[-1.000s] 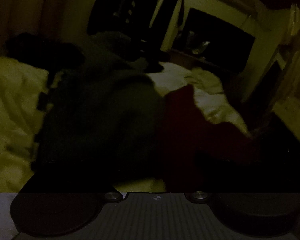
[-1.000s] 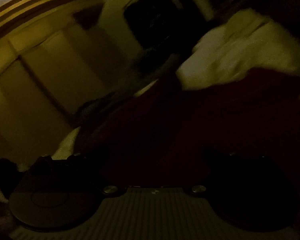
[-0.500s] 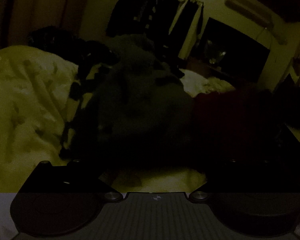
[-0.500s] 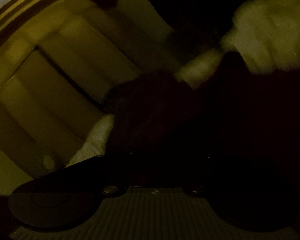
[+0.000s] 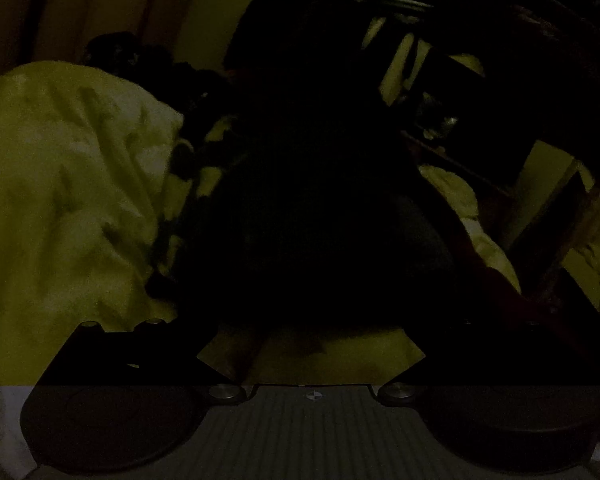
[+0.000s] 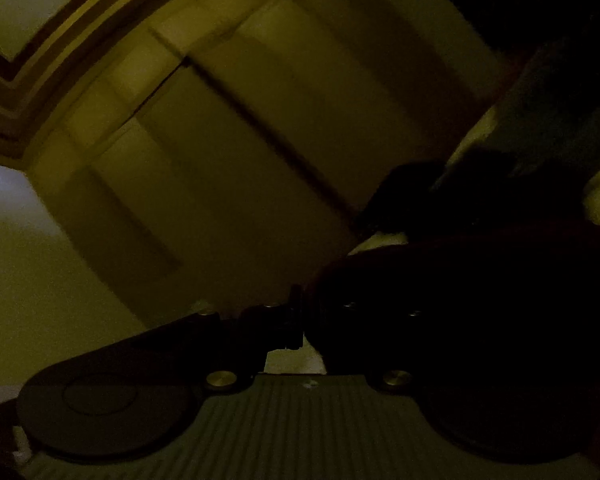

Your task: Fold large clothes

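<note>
We see a very dim bedroom through two cameras, one on each pair of tongs. In the left view, the left tongs point(image 5: 312, 344) stand wide apart with nothing between them, only a strip of pale bed showing in the gap. Straight ahead of them, and just beyond the tips, a dark heap of clothes point(image 5: 308, 216) lies on the pale bedding point(image 5: 60, 200). To the right of that heap a dark red garment point(image 5: 512, 292) runs out toward the right edge of the view and seems to rise there, though the dark hides its edges.

In the right view, the right tongs point(image 6: 302, 320) are pressed together, and the dark red garment point(image 6: 460, 280) bunches over their right side; we judge they are pinching an edge of it, lifted clear so that the closet doors point(image 6: 220, 160) fill the background.

So the garment appears to stretch from the right tongs down toward the bed, with its loose end lying to the right of the left tongs. The left hand is the free one and nearer that loose end; it would need to reach rightward to take it.
</note>
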A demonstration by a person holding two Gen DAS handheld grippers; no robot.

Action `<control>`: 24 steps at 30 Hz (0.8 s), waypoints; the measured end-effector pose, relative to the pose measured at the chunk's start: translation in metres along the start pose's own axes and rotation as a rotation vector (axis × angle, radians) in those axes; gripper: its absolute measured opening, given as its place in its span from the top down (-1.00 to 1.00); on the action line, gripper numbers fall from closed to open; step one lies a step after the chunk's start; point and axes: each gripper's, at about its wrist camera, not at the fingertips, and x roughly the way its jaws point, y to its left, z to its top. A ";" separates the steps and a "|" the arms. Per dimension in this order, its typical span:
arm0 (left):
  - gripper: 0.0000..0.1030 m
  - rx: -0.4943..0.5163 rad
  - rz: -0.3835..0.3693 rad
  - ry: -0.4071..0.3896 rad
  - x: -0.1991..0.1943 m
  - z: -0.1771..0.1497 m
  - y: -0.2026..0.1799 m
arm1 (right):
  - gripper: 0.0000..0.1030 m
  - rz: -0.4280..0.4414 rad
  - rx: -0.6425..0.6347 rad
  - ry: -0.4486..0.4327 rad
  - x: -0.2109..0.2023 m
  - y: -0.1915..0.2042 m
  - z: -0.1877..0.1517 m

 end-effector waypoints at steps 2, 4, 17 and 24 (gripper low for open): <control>-1.00 0.015 -0.008 0.024 0.005 -0.002 -0.002 | 0.80 0.020 0.057 0.034 0.026 -0.007 -0.007; -1.00 0.033 -0.011 0.046 0.009 -0.005 -0.006 | 0.75 0.043 0.144 0.084 0.052 -0.028 -0.013; -1.00 0.060 -0.097 0.100 0.018 -0.014 -0.032 | -0.80 -0.043 0.135 0.115 -0.004 -0.046 -0.037; -1.00 0.116 -0.132 0.097 0.015 -0.017 -0.055 | -0.85 -0.076 0.034 0.070 -0.121 -0.049 -0.040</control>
